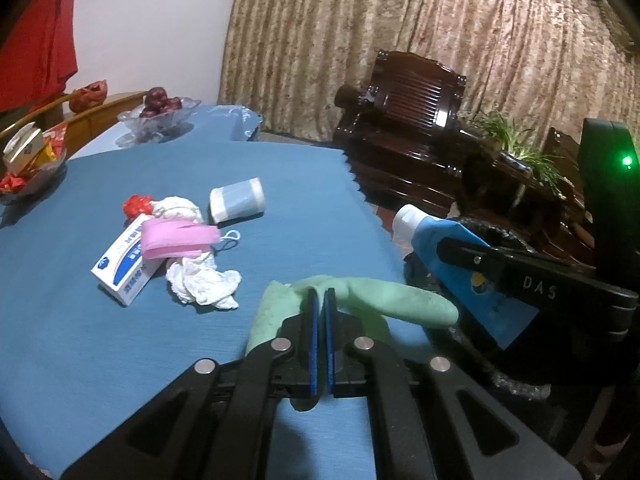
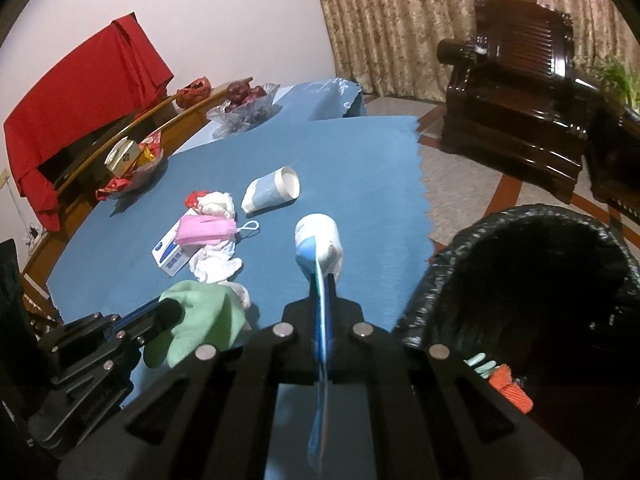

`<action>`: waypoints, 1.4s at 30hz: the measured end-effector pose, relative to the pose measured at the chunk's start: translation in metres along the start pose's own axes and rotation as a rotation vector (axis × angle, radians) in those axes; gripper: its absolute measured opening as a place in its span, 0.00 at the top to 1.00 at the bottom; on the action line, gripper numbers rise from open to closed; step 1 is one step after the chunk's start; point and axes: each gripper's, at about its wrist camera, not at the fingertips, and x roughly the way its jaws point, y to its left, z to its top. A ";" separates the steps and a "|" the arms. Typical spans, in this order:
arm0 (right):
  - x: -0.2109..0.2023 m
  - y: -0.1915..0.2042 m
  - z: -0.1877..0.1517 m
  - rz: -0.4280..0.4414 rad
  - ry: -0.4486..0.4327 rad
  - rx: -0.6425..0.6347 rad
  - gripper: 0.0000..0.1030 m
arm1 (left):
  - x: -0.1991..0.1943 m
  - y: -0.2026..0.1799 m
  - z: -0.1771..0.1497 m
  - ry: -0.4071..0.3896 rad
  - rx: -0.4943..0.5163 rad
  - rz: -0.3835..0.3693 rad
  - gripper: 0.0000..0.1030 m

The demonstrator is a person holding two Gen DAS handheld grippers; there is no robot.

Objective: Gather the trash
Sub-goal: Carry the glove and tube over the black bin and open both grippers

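Note:
My left gripper is shut on a pale green rubber glove, lifted just above the blue tablecloth. My right gripper is shut on the flat end of a blue and white tube with a white cap, held near the table's right edge. Both show in the other view too: the tube and the glove. On the cloth lie a pink face mask, crumpled white tissues, a white and blue box, a red wrapper and a tipped paper cup.
A bin lined with a black bag stands just off the table's right edge, some trash inside. Glass bowls of fruit and snacks sit at the far left. A dark wooden armchair and a potted plant stand beyond.

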 end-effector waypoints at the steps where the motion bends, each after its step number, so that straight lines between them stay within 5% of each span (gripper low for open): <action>1: -0.004 -0.003 -0.001 -0.006 -0.003 0.002 0.99 | -0.001 -0.002 0.000 -0.001 0.003 -0.003 0.97; 22: -0.091 -0.108 -0.035 -0.232 -0.083 0.153 0.99 | 0.016 -0.120 0.028 -0.036 0.173 -0.223 0.97; 35: -0.114 -0.170 -0.068 -0.328 -0.092 0.248 0.99 | 0.064 -0.204 0.031 0.041 0.252 -0.333 0.97; 42: -0.107 -0.183 -0.082 -0.369 -0.065 0.268 0.95 | 0.085 -0.216 0.024 0.112 0.256 -0.371 0.92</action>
